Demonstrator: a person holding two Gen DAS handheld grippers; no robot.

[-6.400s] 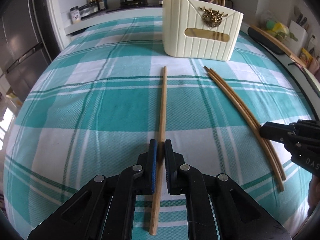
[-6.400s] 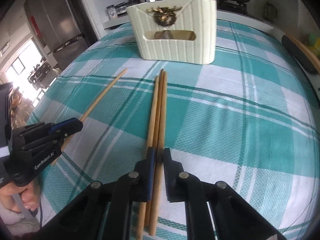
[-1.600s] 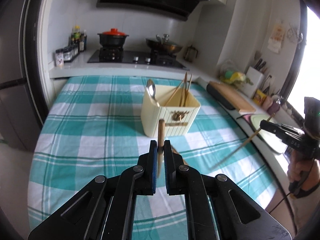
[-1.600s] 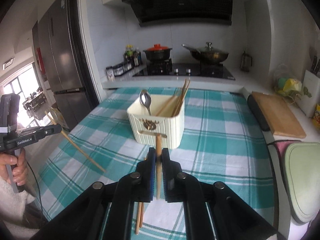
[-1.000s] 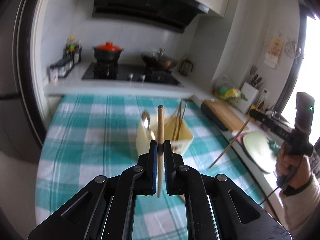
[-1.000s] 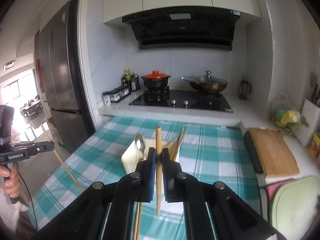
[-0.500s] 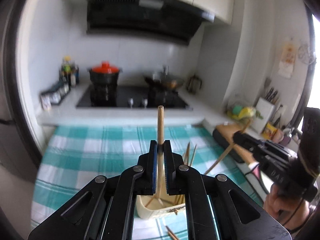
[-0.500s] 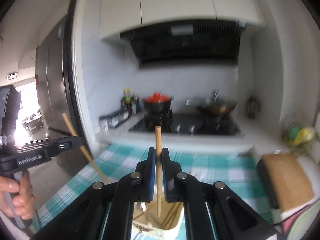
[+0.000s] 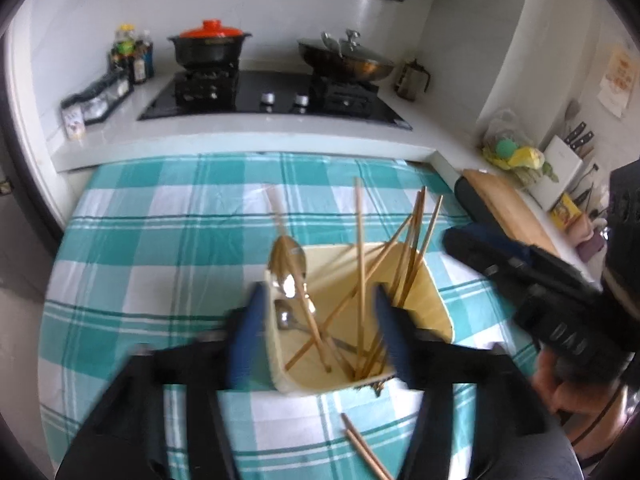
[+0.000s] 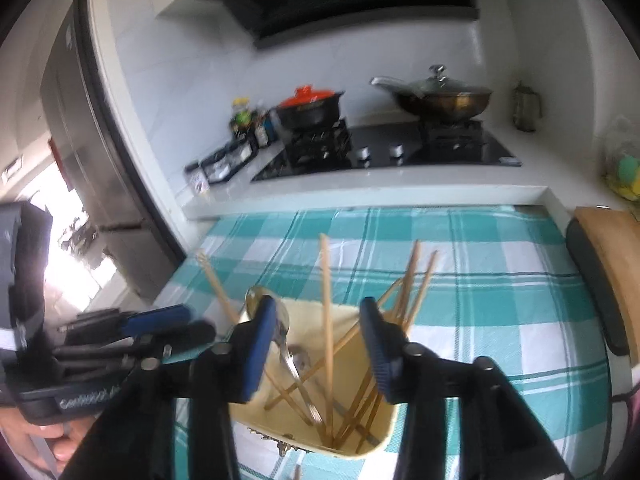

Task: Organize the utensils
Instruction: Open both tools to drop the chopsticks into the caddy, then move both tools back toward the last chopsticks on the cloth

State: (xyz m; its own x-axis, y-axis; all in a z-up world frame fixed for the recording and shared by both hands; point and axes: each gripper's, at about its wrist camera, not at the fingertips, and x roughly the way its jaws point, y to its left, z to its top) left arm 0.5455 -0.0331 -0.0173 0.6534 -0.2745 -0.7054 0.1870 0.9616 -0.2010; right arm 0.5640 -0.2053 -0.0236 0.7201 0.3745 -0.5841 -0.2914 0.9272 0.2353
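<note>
Hovering over the cream holder point(image 9: 434, 300) near the middle of the bench point(image 9: 140, 240), we have our left claw point(image 9: 320, 332) opening, nothing between its blue pads. One chopstick stands nearly upright inside point(image 9: 360, 264), among other slim wooden chopsticks point(image 9: 416, 240) and two shiny metal spoons point(image 9: 288, 268). Our right claw point(image 10: 318, 354) is opening too, also pinching nothing, and another upright chopstick point(image 10: 326, 320) rests in the holder below it. Most utensils look sorted; two smooth chopsticks point(image 9: 362, 450) remain on the woven teal-checked cloth toward the near edge.
</note>
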